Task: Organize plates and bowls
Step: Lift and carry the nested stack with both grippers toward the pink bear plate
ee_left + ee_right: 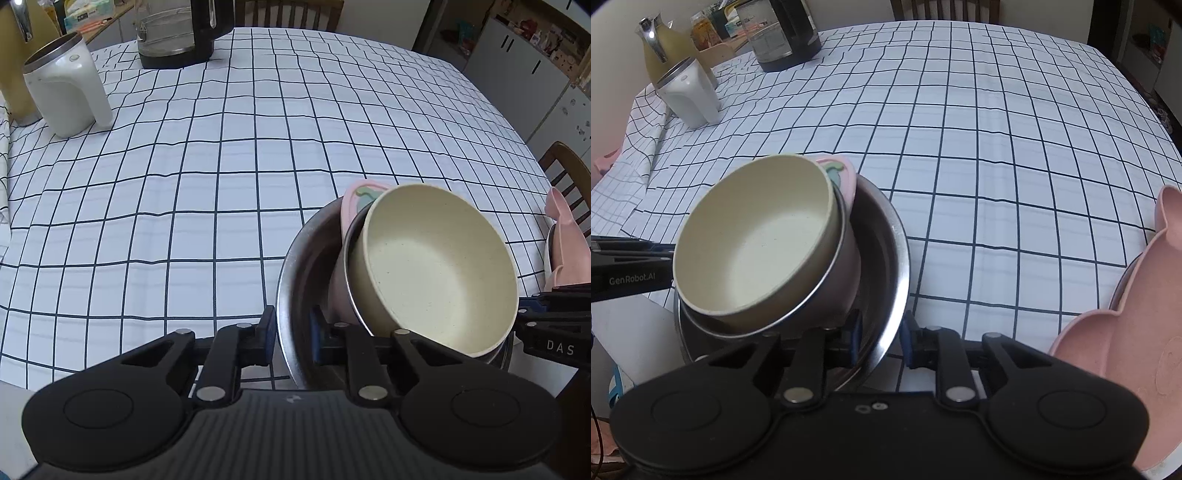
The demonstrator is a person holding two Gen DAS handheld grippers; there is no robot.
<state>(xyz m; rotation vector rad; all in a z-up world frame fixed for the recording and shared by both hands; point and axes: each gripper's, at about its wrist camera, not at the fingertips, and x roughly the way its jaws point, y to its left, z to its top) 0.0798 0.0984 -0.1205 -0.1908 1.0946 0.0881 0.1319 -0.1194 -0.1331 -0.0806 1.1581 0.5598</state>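
Black left gripper [293,334] and right gripper [879,341], blue-padded fingers [908,334], silver rivets.

The left gripper [293,341] and the right gripper [879,341] sit low, side by side. Each has its jaws closed on something thin.

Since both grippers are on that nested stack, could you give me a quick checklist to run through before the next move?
1. Left gripper straddles the steel bowl rim: ok.
2. Right gripper straddles the opposite rim: ok.
3. Firmly clamped: cannot tell.
4. Cream bowl sits level: not ok, tilted.
5. Pink bowl is seated in the stack: cannot tell.
6. Pink plate is apart from the stack: ok.
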